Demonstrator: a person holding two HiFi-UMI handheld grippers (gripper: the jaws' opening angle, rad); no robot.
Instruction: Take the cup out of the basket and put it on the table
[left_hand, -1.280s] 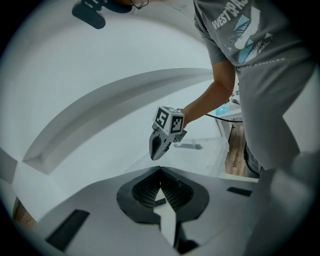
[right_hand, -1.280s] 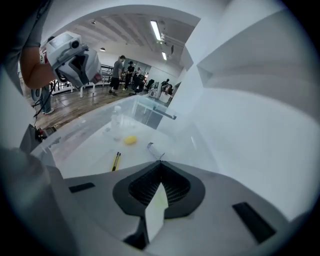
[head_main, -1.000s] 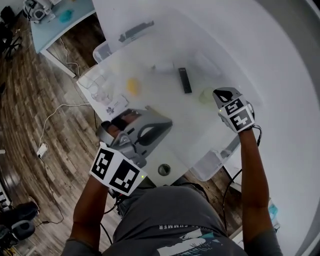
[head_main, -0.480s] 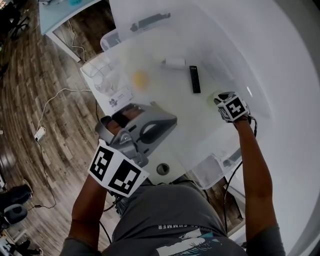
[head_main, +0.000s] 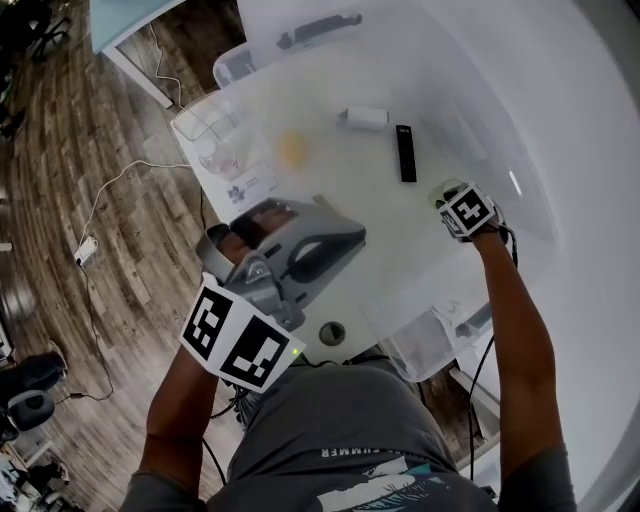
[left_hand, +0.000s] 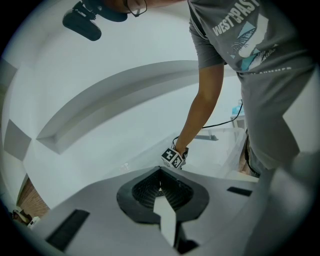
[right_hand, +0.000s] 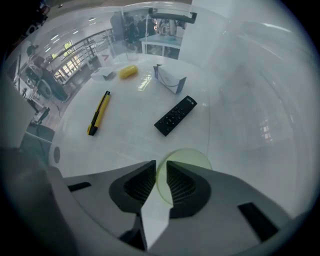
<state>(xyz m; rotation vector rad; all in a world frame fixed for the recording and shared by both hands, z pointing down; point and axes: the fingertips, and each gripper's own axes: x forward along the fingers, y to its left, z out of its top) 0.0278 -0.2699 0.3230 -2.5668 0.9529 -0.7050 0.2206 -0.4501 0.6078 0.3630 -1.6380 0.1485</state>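
Note:
A pale green translucent cup (right_hand: 186, 159) stands upright on the white table (head_main: 330, 200), just right of a black remote (right_hand: 175, 115). My right gripper (right_hand: 161, 176) reaches down to it. Its jaws are opening, and the cup's near wall stands in the narrow gap between the pads. In the head view the right gripper (head_main: 447, 197) covers most of the cup. My left gripper (head_main: 350, 236) hovers at the table's near edge, away from the cup. Its jaws (left_hand: 160, 172) meet at the tips with nothing between them.
Also on the table are the remote (head_main: 405, 153), a small white box (head_main: 362, 118), a yellow object (head_main: 292, 148), a yellow-and-black pen-like tool (right_hand: 99, 112) and a clear glass (head_main: 225, 155). A clear plastic bin (head_main: 425, 340) sits below the table's near right edge, another (head_main: 232, 65) at the far left.
The right gripper has dropped toward the table and closed in on the remote, its marker cube looking smaller. The left gripper has kept its place by the near edge.

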